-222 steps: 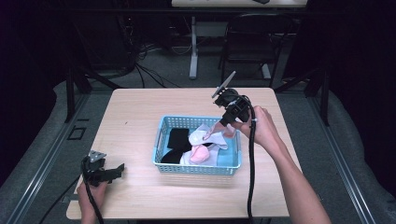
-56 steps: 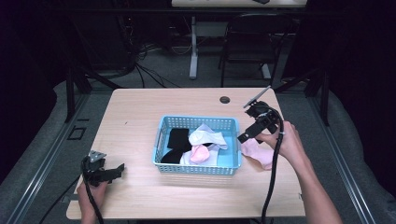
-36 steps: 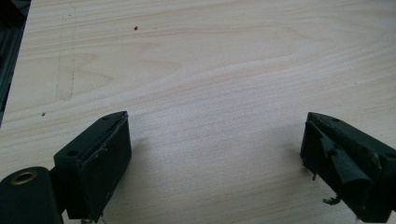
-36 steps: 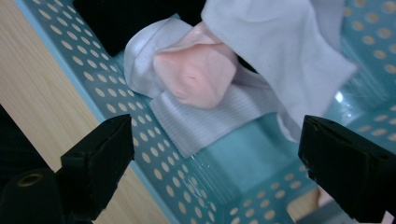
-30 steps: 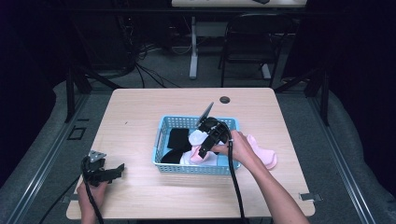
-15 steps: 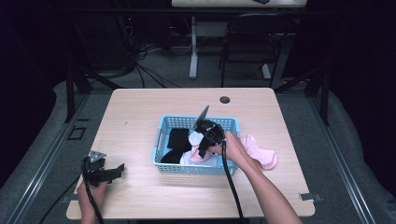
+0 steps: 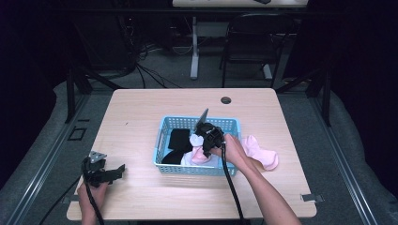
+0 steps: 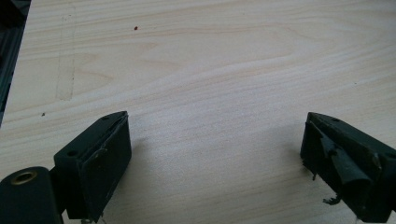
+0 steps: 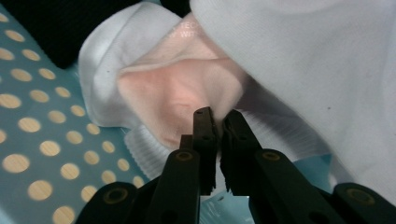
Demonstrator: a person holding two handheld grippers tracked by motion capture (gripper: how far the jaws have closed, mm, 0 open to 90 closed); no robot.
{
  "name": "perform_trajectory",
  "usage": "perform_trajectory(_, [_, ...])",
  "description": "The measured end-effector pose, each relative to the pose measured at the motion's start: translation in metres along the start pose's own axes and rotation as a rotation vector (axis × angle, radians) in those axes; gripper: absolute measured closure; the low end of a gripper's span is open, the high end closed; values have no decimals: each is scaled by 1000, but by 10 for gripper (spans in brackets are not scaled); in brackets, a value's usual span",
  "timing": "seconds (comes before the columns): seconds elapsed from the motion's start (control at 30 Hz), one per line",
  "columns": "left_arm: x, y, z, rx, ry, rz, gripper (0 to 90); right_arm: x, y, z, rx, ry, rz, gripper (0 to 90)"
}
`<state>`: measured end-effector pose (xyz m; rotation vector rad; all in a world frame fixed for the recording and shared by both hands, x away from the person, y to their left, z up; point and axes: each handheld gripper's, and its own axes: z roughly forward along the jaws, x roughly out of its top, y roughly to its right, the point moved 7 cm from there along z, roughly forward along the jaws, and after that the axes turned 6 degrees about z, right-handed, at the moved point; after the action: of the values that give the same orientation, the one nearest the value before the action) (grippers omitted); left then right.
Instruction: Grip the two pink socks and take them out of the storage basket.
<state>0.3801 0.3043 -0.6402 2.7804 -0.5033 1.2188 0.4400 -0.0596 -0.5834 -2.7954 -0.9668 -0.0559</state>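
Observation:
A light blue basket (image 7: 162,140) sits mid-table, holding black socks (image 7: 178,140), a white sock (image 7: 193,139) and a pink sock (image 7: 199,154). My right gripper (image 7: 199,140) reaches down into it. In the right gripper view the jaws are pressed together at their tips (image 9: 218,116), pinching the edge of the pink sock (image 9: 187,88), which is tucked among white sock fabric (image 9: 303,56). Another pink sock (image 7: 260,152) lies on the table just right of the basket. My left gripper (image 7: 119,169) rests near the front left corner, open (image 8: 215,140) over bare wood.
The basket's perforated blue floor (image 9: 37,140) shows left of the socks. A round cable hole (image 7: 226,100) sits near the table's far edge. Chairs and a table leg (image 7: 194,47) stand beyond the table. Bare wood spreads left of the basket.
My right gripper laid a pink sock on the table right of the basket, then moved back into the basket and lowered onto the socks there. The left gripper has stayed still.

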Motion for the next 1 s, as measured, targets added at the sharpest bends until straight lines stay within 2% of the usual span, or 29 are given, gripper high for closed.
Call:
perform_trajectory(0.07, [0,0,0,0,0,0,87,-2,0,-5,-6,-9,-18,859])
perform_trajectory(0.1, [0,0,0,0,0,0,87,-3,-2,-12,-3,21,-19,865])
perform_trajectory(0.13, [0,0,0,0,0,0,87,-3,-2,-12,-3,21,-19,865])
perform_trajectory(0.17, [0,0,0,0,0,0,87,-4,-1,-19,-16,15,-17,868])
perform_trajectory(0.33, [0,0,0,0,0,0,87,-3,-1,-30,-11,51,-15,871])
perform_trajectory(0.37, [0,0,0,0,0,0,87,-3,0,-40,-27,64,-32,873])
perform_trajectory(0.43, [0,0,0,0,-1,-2,87,-3,-1,-44,-27,77,-28,873])
perform_trajectory(0.53, [0,0,0,0,0,-1,87,-2,-1,-64,-44,115,-38,874])
perform_trajectory(0.63, [0,0,0,0,0,0,87,0,-3,-79,-45,155,-40,875])
perform_trajectory(0.67, [0,0,0,0,0,0,87,0,-3,-79,-45,155,-40,875])
perform_trajectory(0.77, [0,0,0,0,0,0,87,2,-6,-98,-49,200,-53,876])
perform_trajectory(0.83, [0,0,0,0,0,0,87,2,-7,-102,-46,206,-56,875])
perform_trajectory(0.9, [0,0,0,0,0,-1,87,3,-10,-116,-41,244,-64,876])
perform_trajectory(1.0, [0,0,0,0,0,0,87,1,-12,-131,-40,264,-74,876])
